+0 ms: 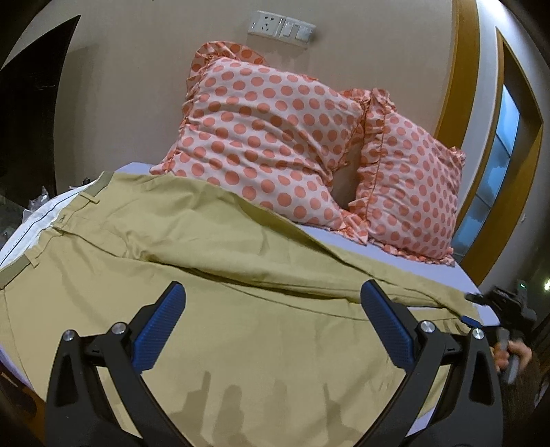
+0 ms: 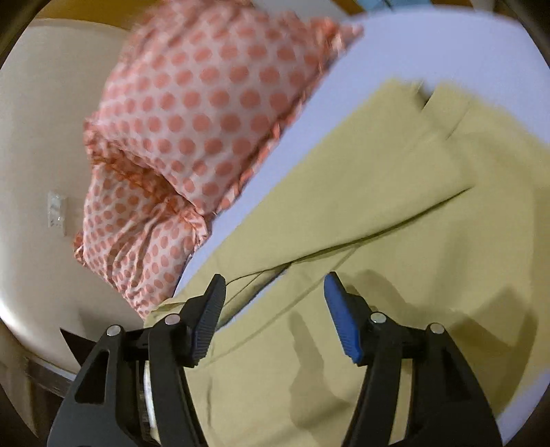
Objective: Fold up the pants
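One pair of khaki pants [image 1: 213, 275] lies spread across the bed [image 1: 405, 256], over a pale lavender sheet. The waistband [image 1: 51, 227] sits at the left in the left wrist view, its belt loops and white inner lining showing, and the legs run off to the right. The upper leg overlaps the lower one in a long diagonal fold, and the two hems [image 2: 436, 99] end side by side near the far edge of the sheet in the right wrist view. The cloth is smooth, matte woven cotton with soft creases near the seat.

Two frilled pillows [image 1: 275, 137], pink with coral polka dots, lean against the beige wall behind the pants; the nearer pillow's lower corner touches the upper edge of the fabric. A white switch plate [image 1: 282, 27] is fixed to the wall above them.

The left gripper [image 1: 275, 326] hovers over the thigh area, its jaws spread wide with nothing between them, blue ribbed pads [image 1: 161, 326] facing inward. The right gripper [image 2: 275, 309] hangs over the leg section, jaws likewise parted and empty, casting shadows on the cloth. From the left wrist view, the right gripper also shows at the bed's right edge, near the hems.
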`<act>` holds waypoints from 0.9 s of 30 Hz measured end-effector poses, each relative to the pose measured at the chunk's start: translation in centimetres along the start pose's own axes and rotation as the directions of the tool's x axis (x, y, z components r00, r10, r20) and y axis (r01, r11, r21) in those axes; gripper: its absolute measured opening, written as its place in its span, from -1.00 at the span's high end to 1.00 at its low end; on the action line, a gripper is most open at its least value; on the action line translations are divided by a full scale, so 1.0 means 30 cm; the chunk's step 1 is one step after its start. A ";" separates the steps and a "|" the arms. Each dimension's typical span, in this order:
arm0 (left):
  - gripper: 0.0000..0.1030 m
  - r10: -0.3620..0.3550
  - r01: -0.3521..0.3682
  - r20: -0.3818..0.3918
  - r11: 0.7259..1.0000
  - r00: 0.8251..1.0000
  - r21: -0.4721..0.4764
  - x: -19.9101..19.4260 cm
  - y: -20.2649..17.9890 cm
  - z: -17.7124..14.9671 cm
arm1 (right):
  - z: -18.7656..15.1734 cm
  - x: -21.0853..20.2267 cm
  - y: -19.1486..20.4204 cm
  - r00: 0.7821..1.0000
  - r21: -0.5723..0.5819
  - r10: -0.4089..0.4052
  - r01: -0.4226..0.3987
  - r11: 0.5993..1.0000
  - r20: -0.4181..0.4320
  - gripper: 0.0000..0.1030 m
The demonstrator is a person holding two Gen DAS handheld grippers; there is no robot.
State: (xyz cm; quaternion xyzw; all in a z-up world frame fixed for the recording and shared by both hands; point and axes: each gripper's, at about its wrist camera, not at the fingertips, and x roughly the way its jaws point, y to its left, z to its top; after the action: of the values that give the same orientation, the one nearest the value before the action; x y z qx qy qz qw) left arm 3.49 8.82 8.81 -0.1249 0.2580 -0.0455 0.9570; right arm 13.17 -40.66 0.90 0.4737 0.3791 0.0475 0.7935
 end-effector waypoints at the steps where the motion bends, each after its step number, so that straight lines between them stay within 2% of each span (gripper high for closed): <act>1: -0.97 0.005 -0.005 -0.003 1.000 1.000 0.003 0.003 0.003 -0.002 | 0.005 0.033 -0.007 1.000 0.029 -0.017 0.017 0.999 -0.015 -0.14; 4: -0.97 0.019 -0.018 -0.012 1.000 1.000 0.009 0.015 0.008 -0.005 | 0.024 0.053 -0.002 0.999 0.086 -0.026 0.023 0.996 0.036 -0.09; 9: -0.97 0.008 -0.009 -0.025 0.999 1.000 -0.033 0.045 0.033 0.016 | 0.044 0.028 -0.073 0.988 0.258 -0.041 0.002 0.966 0.148 0.17; 10: -0.97 0.003 -0.004 -0.026 0.999 1.000 -0.038 0.050 0.037 0.022 | 0.048 0.024 -0.082 0.985 0.275 -0.048 0.001 0.962 0.165 0.33; 12: -0.97 -0.010 0.009 -0.025 0.999 1.000 -0.050 0.062 0.051 0.040 | 0.058 0.018 -0.110 0.977 0.289 -0.074 0.014 0.957 0.198 0.79; 13: -0.97 -0.035 0.033 -0.029 0.998 0.999 -0.058 0.072 0.065 0.057 | 0.069 0.016 -0.129 0.976 0.268 -0.058 -0.001 0.963 0.212 0.96; 17: -0.97 -0.182 0.175 -0.055 0.978 0.982 -0.113 0.125 0.128 0.124 | 0.047 -0.097 -0.164 0.954 0.169 0.050 -0.104 0.980 0.296 0.97; 18: -0.97 -0.195 0.184 -0.065 0.972 0.979 -0.143 0.155 0.150 0.151 | 0.031 -0.136 -0.165 0.946 0.145 0.076 -0.127 0.981 0.314 0.97; 23: -0.96 -0.167 0.118 -0.162 0.953 0.972 -0.278 0.352 0.235 0.266 | -0.019 -0.239 -0.149 0.921 0.069 0.145 -0.181 0.981 0.361 0.97; 27: -0.92 -0.094 -0.008 -0.268 0.935 0.959 -0.356 0.541 0.298 0.321 | -0.012 -0.259 -0.114 0.912 0.021 0.177 -0.199 0.980 0.370 0.97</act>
State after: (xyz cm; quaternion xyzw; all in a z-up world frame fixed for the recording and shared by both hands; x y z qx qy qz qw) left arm 22.56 17.06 6.67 -0.2926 0.3922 -0.0368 0.8713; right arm 6.46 -45.65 2.44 0.5312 0.1784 0.0235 0.8279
